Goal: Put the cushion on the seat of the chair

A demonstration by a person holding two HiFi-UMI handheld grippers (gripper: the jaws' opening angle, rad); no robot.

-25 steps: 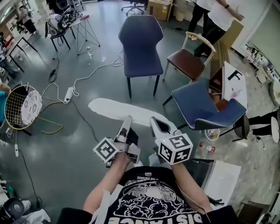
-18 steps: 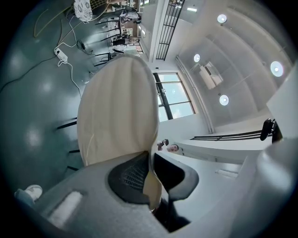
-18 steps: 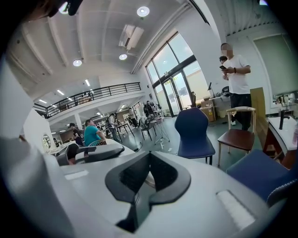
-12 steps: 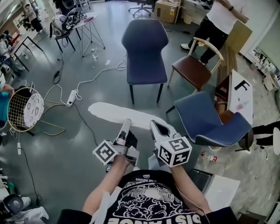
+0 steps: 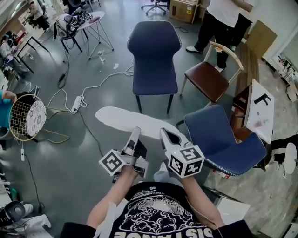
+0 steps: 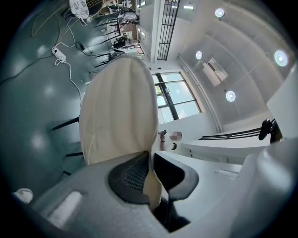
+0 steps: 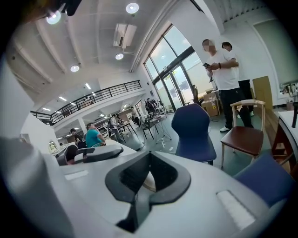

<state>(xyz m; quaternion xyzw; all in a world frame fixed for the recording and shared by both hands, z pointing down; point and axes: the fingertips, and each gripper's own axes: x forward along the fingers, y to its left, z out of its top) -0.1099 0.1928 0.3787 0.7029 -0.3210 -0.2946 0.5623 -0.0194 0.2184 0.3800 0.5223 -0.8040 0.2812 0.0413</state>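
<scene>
At the far left of the head view a round gold wire-frame chair [image 5: 25,116] stands on the grey floor [image 5: 70,153]. A white power strip [image 5: 75,104] lies just beside it, its cable running off toward the top of the picture. A small bench [image 5: 93,21] with gear on it stands in the upper left corner.

The left tool [image 5: 136,132] is clamped on the near edge of the cushion [image 5: 125,120]. Its own view shows the cream fabric [image 6: 118,111] pinched between the two dark pads of the left tool [image 6: 151,160]. The cushion is a long white oval, held out in front of the person and not yet on a seat. Its far edge lies short of the front legs of the dark blue chair [image 5: 155,69] that faces the person.

The right tool [image 5: 164,132] grips the same near edge. In the right gripper view a sliver of the cream cushion [image 7: 150,182] sits between the closed pads of that tool [image 7: 148,174], with the dark blue chair [image 7: 193,132] straight beyond.

Further right stands a wooden armchair [image 5: 210,81] with a brown seat. A second blue chair [image 5: 223,144] stands near the person's right side. A white board [image 5: 260,111] marked with an F is at the right edge. Two people [image 5: 223,14] stand at the top right.
</scene>
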